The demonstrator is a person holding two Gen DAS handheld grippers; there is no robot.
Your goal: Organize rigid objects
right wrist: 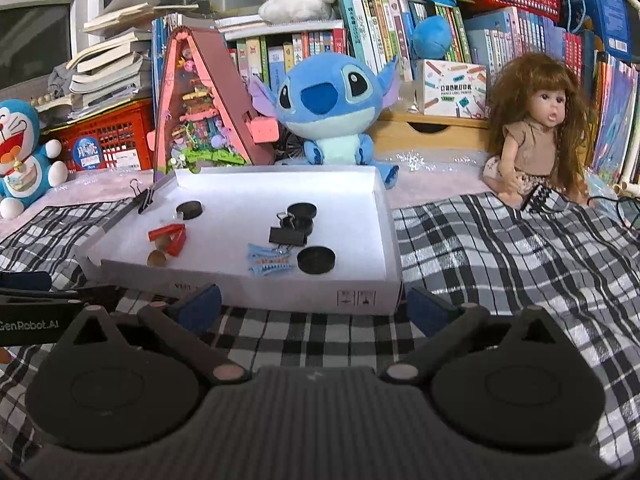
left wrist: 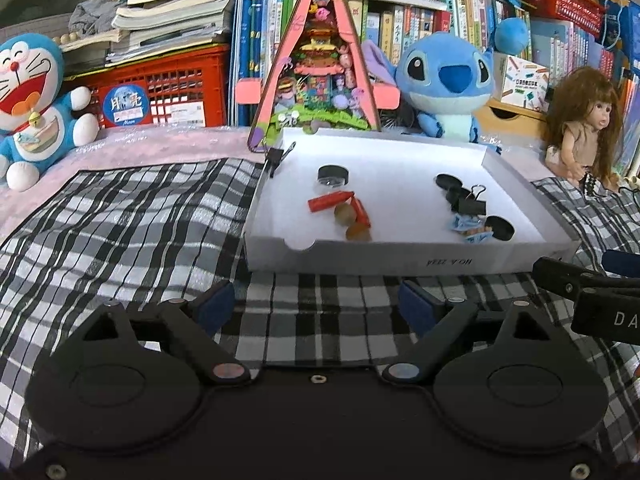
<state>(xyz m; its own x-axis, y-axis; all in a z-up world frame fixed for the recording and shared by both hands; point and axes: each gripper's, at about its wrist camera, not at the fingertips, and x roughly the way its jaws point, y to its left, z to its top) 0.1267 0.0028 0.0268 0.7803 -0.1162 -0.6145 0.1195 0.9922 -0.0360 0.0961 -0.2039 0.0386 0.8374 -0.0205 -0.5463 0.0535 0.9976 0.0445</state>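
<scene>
A shallow white box (left wrist: 400,256) (right wrist: 280,300) lies on the checked cloth. Inside it are black round caps (left wrist: 333,175) (right wrist: 316,260), red clips (left wrist: 330,202) (right wrist: 168,234), two brown discs (left wrist: 358,233) (right wrist: 157,258), black binder clips (left wrist: 470,202) (right wrist: 288,235) and blue hair clips (left wrist: 472,230) (right wrist: 268,260). Another binder clip (left wrist: 276,158) (right wrist: 144,196) grips the box's far left corner. My left gripper (left wrist: 318,306) stands open just short of the box's near wall, with nothing between its fingers. My right gripper (right wrist: 314,308) is open wide at the near wall, likewise empty.
A Doraemon plush (left wrist: 32,108), a pink triangular toy house (left wrist: 316,60), a Stitch plush (left wrist: 448,80) (right wrist: 332,108) and a doll (left wrist: 584,124) (right wrist: 540,136) line the back. Books and red crates fill the shelves behind. Checked cloth (left wrist: 120,216) spreads left and right of the box.
</scene>
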